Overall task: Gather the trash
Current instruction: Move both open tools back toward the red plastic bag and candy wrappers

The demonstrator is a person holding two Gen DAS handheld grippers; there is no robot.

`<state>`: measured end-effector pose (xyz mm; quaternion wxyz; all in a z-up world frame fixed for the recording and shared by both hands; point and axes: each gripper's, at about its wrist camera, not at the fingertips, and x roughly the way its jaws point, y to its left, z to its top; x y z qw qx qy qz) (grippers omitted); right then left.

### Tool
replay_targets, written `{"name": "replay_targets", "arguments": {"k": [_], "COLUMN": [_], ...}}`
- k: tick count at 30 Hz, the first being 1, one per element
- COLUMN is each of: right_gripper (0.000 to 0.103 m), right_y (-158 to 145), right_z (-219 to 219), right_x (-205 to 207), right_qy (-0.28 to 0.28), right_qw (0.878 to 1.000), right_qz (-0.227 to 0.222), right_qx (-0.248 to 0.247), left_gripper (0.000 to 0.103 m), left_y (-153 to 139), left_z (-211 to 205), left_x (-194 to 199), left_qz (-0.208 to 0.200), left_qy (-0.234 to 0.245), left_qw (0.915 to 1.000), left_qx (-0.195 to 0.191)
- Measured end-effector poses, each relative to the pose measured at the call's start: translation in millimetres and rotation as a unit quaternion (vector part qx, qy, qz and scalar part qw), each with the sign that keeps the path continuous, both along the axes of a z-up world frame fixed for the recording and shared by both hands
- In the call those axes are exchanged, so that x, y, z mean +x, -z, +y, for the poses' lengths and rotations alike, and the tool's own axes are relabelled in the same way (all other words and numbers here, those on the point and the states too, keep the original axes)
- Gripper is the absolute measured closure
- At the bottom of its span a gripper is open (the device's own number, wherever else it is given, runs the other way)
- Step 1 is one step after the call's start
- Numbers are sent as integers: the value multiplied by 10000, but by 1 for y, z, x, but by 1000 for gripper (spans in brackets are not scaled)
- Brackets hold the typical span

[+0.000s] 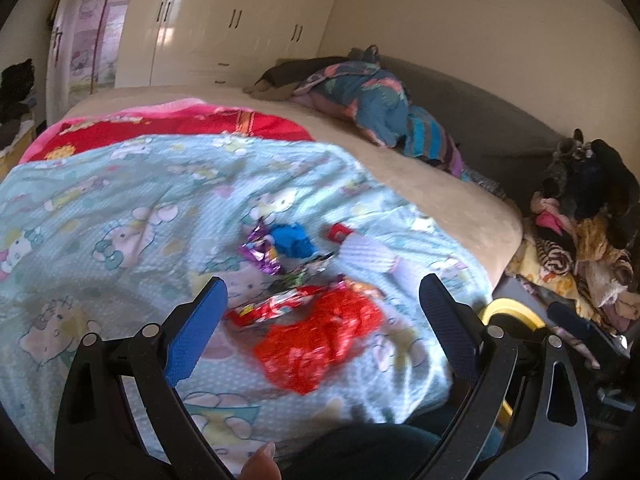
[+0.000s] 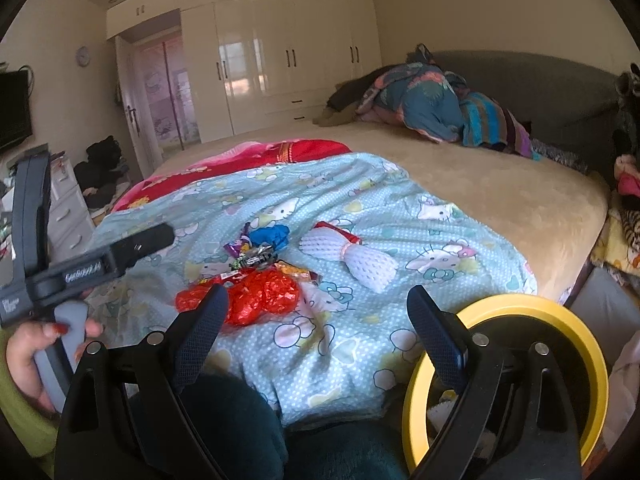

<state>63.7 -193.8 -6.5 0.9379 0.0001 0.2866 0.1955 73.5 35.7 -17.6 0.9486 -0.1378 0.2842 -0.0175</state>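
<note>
Trash lies in a heap on the light-blue cartoon blanket (image 1: 120,208) of the bed: a crumpled red wrapper (image 1: 320,336) (image 2: 260,296), a purple foil wrapper (image 1: 260,250), a blue crumpled piece (image 1: 292,240) (image 2: 272,236) and a white foam net (image 1: 366,254) (image 2: 352,258). My left gripper (image 1: 324,312) is open and empty, just above the red wrapper. My right gripper (image 2: 318,320) is open and empty, nearer the bed's edge. A yellow-rimmed bin (image 2: 532,312) stands on the floor at the lower right, beside the bed.
A red blanket (image 2: 280,150) lies behind the blue one. A pile of bedding (image 2: 432,108) sits at the headboard. Clothes (image 1: 580,248) are heaped to the right of the bed. White wardrobes (image 2: 280,52) line the far wall. My left hand holds its gripper handle (image 2: 60,276).
</note>
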Motion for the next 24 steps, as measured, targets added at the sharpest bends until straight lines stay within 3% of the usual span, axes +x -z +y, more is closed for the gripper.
{"name": "replay_targets", "arguments": {"k": [11, 24], "right_gripper": [15, 15], "right_y": [15, 43], "right_z": [2, -1], "right_x": [26, 70], "right_qy": [148, 453], "right_qw": [9997, 9976], "right_qz": [177, 522], "right_qx": [-50, -10], "left_gripper": [14, 14], "left_y": [35, 58], "left_z": [11, 2], "left_x": [15, 28], "left_qz": [627, 1128], "left_qy": [85, 432], "left_qw": [9980, 9927], "left_qx": [1, -4]}}
